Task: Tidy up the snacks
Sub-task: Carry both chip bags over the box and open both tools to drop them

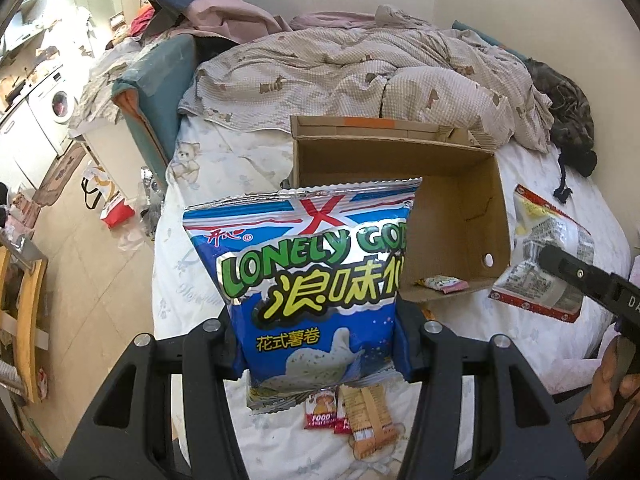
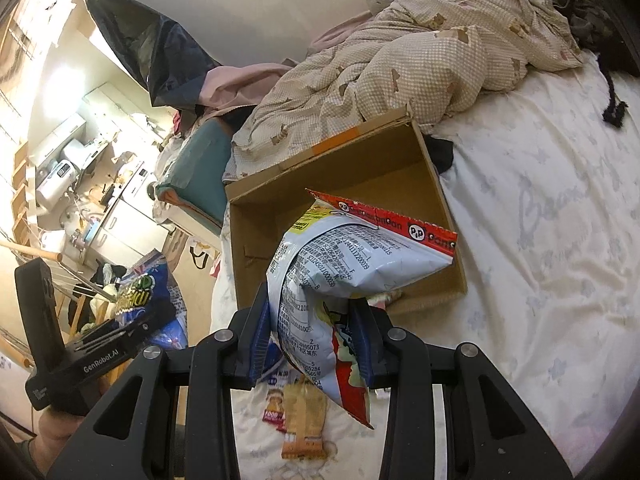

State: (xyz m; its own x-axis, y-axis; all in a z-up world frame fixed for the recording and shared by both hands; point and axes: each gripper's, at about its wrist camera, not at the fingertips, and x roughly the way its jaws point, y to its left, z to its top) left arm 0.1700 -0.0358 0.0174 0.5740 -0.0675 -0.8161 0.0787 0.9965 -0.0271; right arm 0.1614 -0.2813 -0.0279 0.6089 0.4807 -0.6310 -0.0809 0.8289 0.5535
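Your left gripper (image 1: 318, 344) pointed down at a slant toward the cardboard box (image 1: 486, 204) on the bed (image 1: 224, 152). Its two black fingers (image 1: 218, 344) were clenched on the lower part of a blue chip bag (image 1: 308, 272). The bag stood up tall between them, on the near left side of the box and a little in front of it. In the right wrist view you could see your left hand (image 2: 56, 424) under the gripper's handle, off to the left of the box.

Your right gripper (image 2: 316, 344) also tilted down toward the box. Its fingers (image 2: 370, 344) were squeezed on a white and red snack bag (image 2: 344, 264). The bag was crumpled, and its top leaned over the near edge of the box.

The box was open on top. One small pale snack packet (image 1: 442, 283) lay inside it, at the near wall. I could not tell if anything else was in there, because the bags hid part of the floor.

On the sheet in front of the box lay a tan snack bar (image 2: 304, 420) and a small red packet (image 2: 274, 414), touching each other.

Behind the box, a checked blanket (image 1: 360, 68) lay bunched up.
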